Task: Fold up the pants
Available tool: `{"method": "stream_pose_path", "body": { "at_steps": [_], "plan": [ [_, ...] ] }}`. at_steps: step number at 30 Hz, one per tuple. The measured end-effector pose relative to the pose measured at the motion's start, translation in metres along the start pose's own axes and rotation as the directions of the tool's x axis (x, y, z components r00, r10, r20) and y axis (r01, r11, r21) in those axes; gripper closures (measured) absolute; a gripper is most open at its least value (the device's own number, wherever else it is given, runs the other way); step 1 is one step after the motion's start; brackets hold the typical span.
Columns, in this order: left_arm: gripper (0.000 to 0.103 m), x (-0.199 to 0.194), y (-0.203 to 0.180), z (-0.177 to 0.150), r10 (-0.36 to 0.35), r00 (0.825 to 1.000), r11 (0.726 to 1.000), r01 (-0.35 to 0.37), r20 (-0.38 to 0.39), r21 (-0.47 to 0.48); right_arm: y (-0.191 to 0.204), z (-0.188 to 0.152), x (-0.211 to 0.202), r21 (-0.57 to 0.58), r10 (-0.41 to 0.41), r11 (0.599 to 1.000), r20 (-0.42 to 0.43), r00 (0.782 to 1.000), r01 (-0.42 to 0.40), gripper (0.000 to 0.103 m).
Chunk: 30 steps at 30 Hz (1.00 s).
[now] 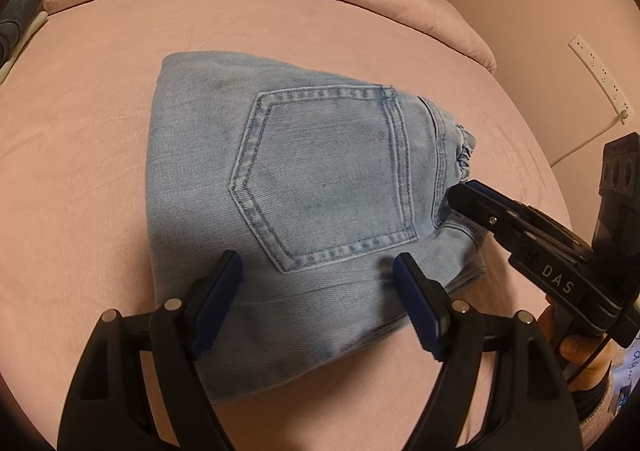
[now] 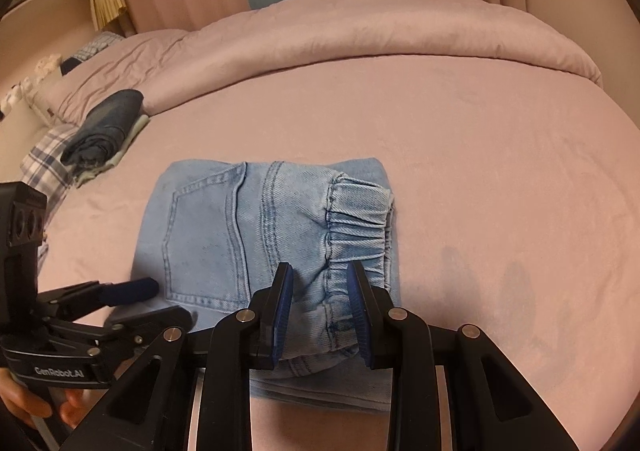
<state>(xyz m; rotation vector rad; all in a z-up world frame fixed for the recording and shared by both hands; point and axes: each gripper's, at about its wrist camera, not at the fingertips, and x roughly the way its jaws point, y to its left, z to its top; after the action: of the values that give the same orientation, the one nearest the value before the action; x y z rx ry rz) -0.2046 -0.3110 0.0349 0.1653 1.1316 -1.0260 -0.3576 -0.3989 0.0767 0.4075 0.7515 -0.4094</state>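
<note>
Light blue denim pants (image 1: 320, 179) lie folded into a compact stack on the pink bed, back pocket up. In the right wrist view the pants (image 2: 224, 235) show their elastic waistband at the right. My left gripper (image 1: 318, 271) is open, its jaws wide apart just above the near edge of the stack. It also shows in the right wrist view (image 2: 148, 299) at the pants' left corner. My right gripper (image 2: 320, 291) is open, its jaws on either side of the bunched waistband fabric. In the left wrist view its tips (image 1: 464, 195) touch the waistband end.
The pink bedsheet (image 1: 100, 171) spreads around the pants. A rolled pink duvet (image 2: 360, 35) lies along the far side. A folded dark denim garment (image 2: 104, 123) sits on plaid cloth at the far left. A white power strip (image 1: 600, 79) hangs on the wall.
</note>
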Motion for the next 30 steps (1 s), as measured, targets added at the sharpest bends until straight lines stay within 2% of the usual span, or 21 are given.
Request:
{"method": "stream_pose_path", "body": {
  "at_steps": [26, 30],
  "plan": [
    [0.022, 0.000, 0.001, 0.003, 0.011, 1.000, 0.999, -0.012, -0.021, -0.033, -0.020, -0.009, -0.003, 0.072, 0.047, 0.996, 0.037, 0.998, -0.050, 0.073],
    [0.022, -0.010, 0.010, 0.010, -0.025, 1.000, 0.994, 0.024, -0.007, -0.107, -0.022, -0.008, -0.004, 0.086, 0.045, 0.995, 0.033, 0.998, -0.048, 0.073]
  ]
}}
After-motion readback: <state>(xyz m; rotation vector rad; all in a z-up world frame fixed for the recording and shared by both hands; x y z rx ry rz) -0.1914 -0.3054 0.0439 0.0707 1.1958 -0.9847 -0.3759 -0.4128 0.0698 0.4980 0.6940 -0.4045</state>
